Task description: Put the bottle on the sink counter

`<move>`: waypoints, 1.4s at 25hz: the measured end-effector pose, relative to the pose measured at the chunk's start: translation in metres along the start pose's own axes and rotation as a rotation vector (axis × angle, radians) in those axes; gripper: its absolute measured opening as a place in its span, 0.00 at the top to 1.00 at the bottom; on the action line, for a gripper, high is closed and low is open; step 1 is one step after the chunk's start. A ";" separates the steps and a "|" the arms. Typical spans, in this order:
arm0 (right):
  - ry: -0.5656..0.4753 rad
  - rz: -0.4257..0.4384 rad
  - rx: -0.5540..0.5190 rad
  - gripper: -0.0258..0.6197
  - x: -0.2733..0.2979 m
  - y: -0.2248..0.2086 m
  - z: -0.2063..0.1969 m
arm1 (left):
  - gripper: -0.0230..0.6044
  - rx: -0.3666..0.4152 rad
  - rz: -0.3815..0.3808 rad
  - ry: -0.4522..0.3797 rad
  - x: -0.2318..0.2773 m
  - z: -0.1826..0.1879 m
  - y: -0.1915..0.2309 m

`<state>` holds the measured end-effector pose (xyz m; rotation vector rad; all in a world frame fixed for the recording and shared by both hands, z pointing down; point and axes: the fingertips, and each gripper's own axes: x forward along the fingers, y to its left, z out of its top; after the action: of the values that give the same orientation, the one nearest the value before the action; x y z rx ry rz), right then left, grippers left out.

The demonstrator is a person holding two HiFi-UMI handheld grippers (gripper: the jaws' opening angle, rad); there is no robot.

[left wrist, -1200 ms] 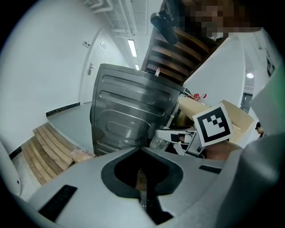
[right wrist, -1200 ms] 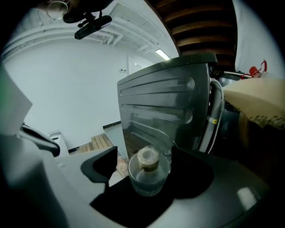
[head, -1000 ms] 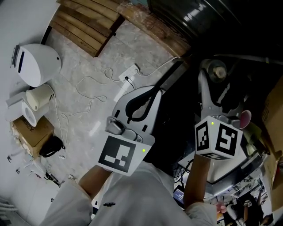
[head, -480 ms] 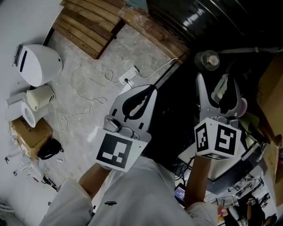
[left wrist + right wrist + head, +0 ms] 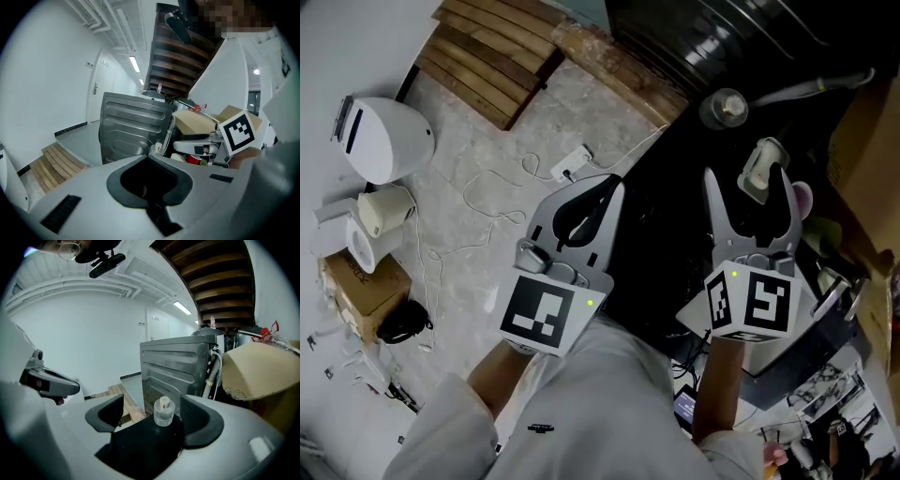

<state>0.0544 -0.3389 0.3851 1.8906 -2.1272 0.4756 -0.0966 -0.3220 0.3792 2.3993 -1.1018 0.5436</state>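
Observation:
A small clear glass bottle (image 5: 727, 108) with a pale cap stands upright on a dark surface, a little beyond the tips of my right gripper (image 5: 748, 178). In the right gripper view the bottle (image 5: 164, 411) shows in the gap of that gripper (image 5: 153, 404), whose jaws stand wide apart and do not touch it. A pale object (image 5: 759, 164) lies under the right jaws in the head view; what it is I cannot tell. My left gripper (image 5: 614, 184) hangs over the floor to the left, its tips pressed together on nothing (image 5: 151, 157).
A ribbed steel cabinet (image 5: 176, 366) rises behind the bottle, with a white hose (image 5: 211, 373) and a cardboard box (image 5: 262, 369) to its right. On the floor lie a wooden pallet (image 5: 492, 56), a power strip with cables (image 5: 572, 161) and a white appliance (image 5: 389, 141).
The bottle now sits farther beyond the right gripper's tips than a second ago. Both grippers have shifted slightly in the head view. Neither gripper has changed its opening.

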 end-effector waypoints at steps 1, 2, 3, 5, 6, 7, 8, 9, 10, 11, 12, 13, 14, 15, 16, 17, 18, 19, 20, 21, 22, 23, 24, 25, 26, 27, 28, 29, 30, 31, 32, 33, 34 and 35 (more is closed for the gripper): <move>-0.003 0.006 -0.004 0.38 -0.005 0.002 0.001 | 0.95 0.004 -0.001 -0.005 -0.003 0.001 -0.003; -0.006 0.012 -0.010 0.38 -0.010 0.003 0.002 | 0.95 0.007 -0.003 -0.010 -0.007 0.001 -0.006; -0.009 0.017 -0.016 0.38 -0.016 0.004 0.003 | 0.95 0.011 -0.005 -0.014 -0.010 0.001 -0.009; -0.015 0.017 -0.020 0.38 -0.029 0.003 0.004 | 0.95 0.017 -0.008 -0.021 -0.017 0.001 -0.017; -0.018 0.014 -0.019 0.38 -0.036 0.002 0.005 | 0.95 0.018 -0.009 -0.024 -0.021 0.000 -0.021; -0.020 0.012 -0.019 0.38 -0.043 0.002 0.005 | 0.95 0.020 -0.009 -0.027 -0.025 0.000 -0.025; -0.022 0.011 -0.017 0.38 -0.050 0.001 0.006 | 0.95 0.022 -0.009 -0.029 -0.029 0.000 -0.029; -0.023 0.010 -0.013 0.38 -0.057 0.000 0.006 | 0.95 0.026 -0.010 -0.031 -0.033 0.000 -0.032; -0.023 0.009 -0.009 0.38 -0.065 -0.001 0.006 | 0.95 0.030 -0.011 -0.033 -0.037 0.000 -0.037; -0.023 0.009 -0.005 0.38 -0.072 -0.002 0.007 | 0.95 0.033 -0.013 -0.035 -0.041 0.000 -0.042; -0.023 0.008 -0.004 0.38 -0.079 -0.003 0.006 | 0.95 0.035 -0.015 -0.037 -0.044 0.000 -0.047; -0.023 0.008 -0.005 0.38 -0.087 -0.004 0.006 | 0.95 0.035 -0.017 -0.039 -0.048 0.000 -0.053; -0.024 0.007 -0.005 0.39 -0.094 -0.005 0.006 | 0.95 0.035 -0.019 -0.041 -0.051 0.000 -0.058; -0.027 0.007 -0.006 0.40 -0.101 -0.006 0.006 | 0.95 0.037 -0.021 -0.043 -0.054 0.000 -0.063; -0.031 0.007 -0.009 0.42 -0.108 -0.007 0.006 | 0.95 0.042 -0.021 -0.043 -0.057 -0.001 -0.067; -0.038 0.006 -0.011 0.45 -0.115 -0.008 0.007 | 0.95 0.051 -0.020 -0.042 -0.060 -0.001 -0.071; -0.045 0.003 -0.012 0.49 -0.122 -0.010 0.008 | 0.95 0.060 -0.020 -0.040 -0.063 -0.002 -0.075; -0.052 -0.002 -0.013 0.54 -0.129 -0.012 0.009 | 0.95 0.064 -0.021 -0.040 -0.065 -0.002 -0.080; -0.058 -0.006 -0.013 0.56 -0.136 -0.015 0.010 | 0.95 0.065 -0.025 -0.042 -0.067 -0.003 -0.085; -0.063 -0.012 -0.012 0.58 -0.143 -0.018 0.011 | 0.95 0.065 -0.029 -0.044 -0.069 -0.003 -0.091; -0.069 -0.017 -0.009 0.60 -0.150 -0.021 0.012 | 0.95 0.069 -0.031 -0.046 -0.070 -0.003 -0.097; -0.075 -0.023 -0.006 0.64 -0.157 -0.024 0.012 | 0.95 0.077 -0.031 -0.048 -0.072 -0.002 -0.102; -0.081 -0.029 -0.002 0.68 -0.164 -0.027 0.013 | 0.95 0.083 -0.035 -0.052 -0.074 -0.002 -0.108; -0.086 -0.036 0.002 0.71 -0.171 -0.031 0.013 | 0.95 0.088 -0.042 -0.060 -0.076 -0.002 -0.114; -0.089 -0.044 0.006 0.73 -0.177 -0.034 0.012 | 0.95 0.096 -0.050 -0.069 -0.077 -0.002 -0.119; -0.092 -0.052 0.010 0.77 -0.183 -0.037 0.011 | 0.95 0.104 -0.056 -0.076 -0.078 -0.001 -0.124; -0.095 -0.060 0.014 0.77 -0.188 -0.041 0.010 | 0.95 0.108 -0.061 -0.081 -0.078 -0.001 -0.129; -0.098 -0.067 0.013 0.78 -0.193 -0.045 0.009 | 0.95 0.108 -0.064 -0.086 -0.079 -0.001 -0.135; -0.102 -0.074 0.011 0.81 -0.200 -0.048 0.009 | 0.95 0.107 -0.066 -0.089 -0.080 -0.001 -0.140; -0.106 -0.081 0.010 0.83 -0.206 -0.052 0.010 | 0.95 0.107 -0.068 -0.091 -0.081 -0.002 -0.145; -0.110 -0.089 0.011 0.87 -0.212 -0.056 0.010 | 0.95 0.109 -0.069 -0.093 -0.082 -0.002 -0.149; -0.113 -0.096 0.011 0.91 -0.219 -0.059 0.010 | 0.95 0.111 -0.070 -0.095 -0.084 -0.002 -0.153; -0.114 -0.102 0.009 0.93 -0.225 -0.063 0.010 | 0.95 0.114 -0.072 -0.099 -0.086 -0.002 -0.157; -0.114 -0.107 0.003 0.94 -0.232 -0.066 0.011 | 0.95 0.115 -0.074 -0.103 -0.088 -0.001 -0.161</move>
<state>0.1488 -0.1389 0.2874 2.0666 -2.0810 0.3574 -0.0247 -0.1744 0.2979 2.5823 -1.0448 0.4748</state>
